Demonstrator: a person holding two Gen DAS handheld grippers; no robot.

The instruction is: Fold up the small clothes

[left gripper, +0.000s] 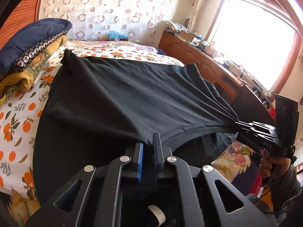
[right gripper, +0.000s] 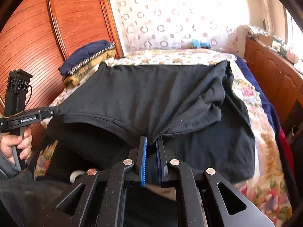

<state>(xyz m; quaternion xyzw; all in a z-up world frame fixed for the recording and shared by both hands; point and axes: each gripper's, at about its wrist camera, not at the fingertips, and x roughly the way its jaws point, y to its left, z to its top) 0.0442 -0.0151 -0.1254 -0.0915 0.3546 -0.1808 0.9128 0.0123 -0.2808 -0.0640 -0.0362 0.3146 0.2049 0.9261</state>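
A black T-shirt lies spread across the bed, its near ribbed edge lifted and stretched between both grippers. My left gripper is shut on that edge, cloth pinched between its blue pads. In the right wrist view the same shirt shows a sleeve folded over on the right. My right gripper is shut on bunched black cloth. Each gripper also shows in the other's view, clamped on the fabric: the right gripper and the left gripper, held by a hand.
The bed has a floral sheet. A folded pile of navy and yellow clothes sits at its far left corner. A wooden cabinet runs along the right side, a reddish wooden panel along the left.
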